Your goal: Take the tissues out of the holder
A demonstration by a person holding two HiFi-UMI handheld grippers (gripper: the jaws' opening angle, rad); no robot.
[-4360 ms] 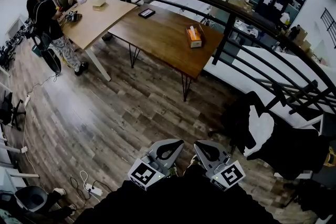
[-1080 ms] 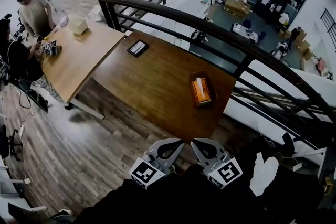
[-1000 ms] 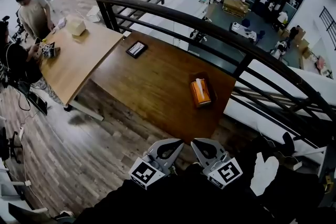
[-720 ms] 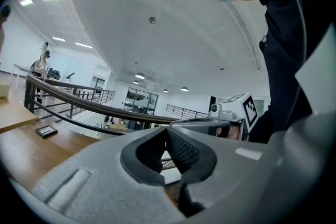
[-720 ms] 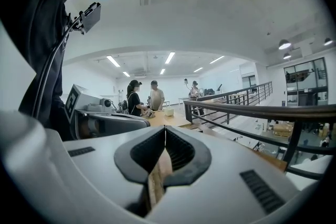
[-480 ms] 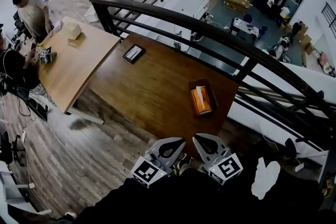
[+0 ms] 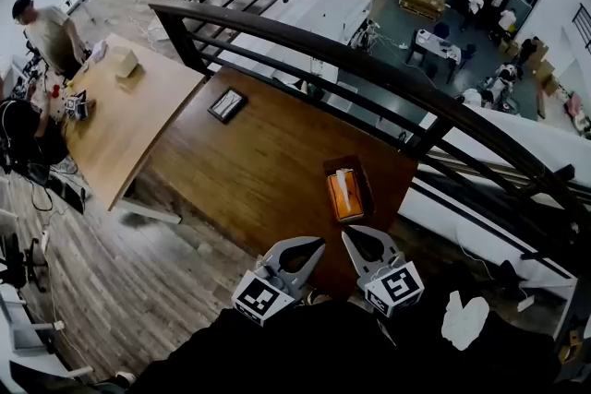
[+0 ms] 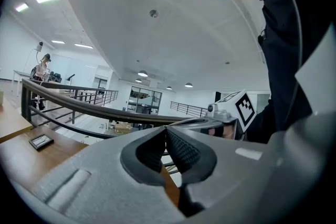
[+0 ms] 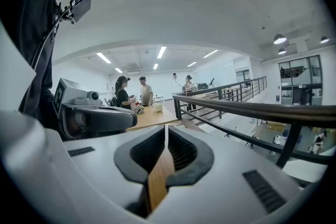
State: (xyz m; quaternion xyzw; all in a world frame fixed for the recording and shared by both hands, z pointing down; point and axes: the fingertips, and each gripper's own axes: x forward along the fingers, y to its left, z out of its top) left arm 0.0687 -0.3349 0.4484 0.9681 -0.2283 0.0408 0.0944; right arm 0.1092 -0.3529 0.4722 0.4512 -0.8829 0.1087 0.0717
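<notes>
An orange tissue holder [image 7: 343, 195] with a white tissue [image 7: 342, 183] sticking out of its top slot stands on the dark wooden table [image 7: 268, 157], near its front right corner. My left gripper [image 7: 320, 243] and right gripper [image 7: 346, 235] hover side by side at the table's near edge, just short of the holder. Both are shut and hold nothing. In the left gripper view the jaws [image 8: 166, 129] meet over the table. In the right gripper view the jaws [image 9: 166, 128] meet too. Neither gripper view shows the holder.
A black railing [image 7: 369, 60] runs along the table's far side, with a drop to a lower floor behind it. A dark tablet [image 7: 226, 104] lies at the table's far left. A light table [image 7: 111, 120] adjoins on the left, with people [image 7: 42, 28] beside it.
Both grippers have advanced from over the floor to the dark table's near edge. The tissue holder now lies close in front of their tips. The jaws stay shut.
</notes>
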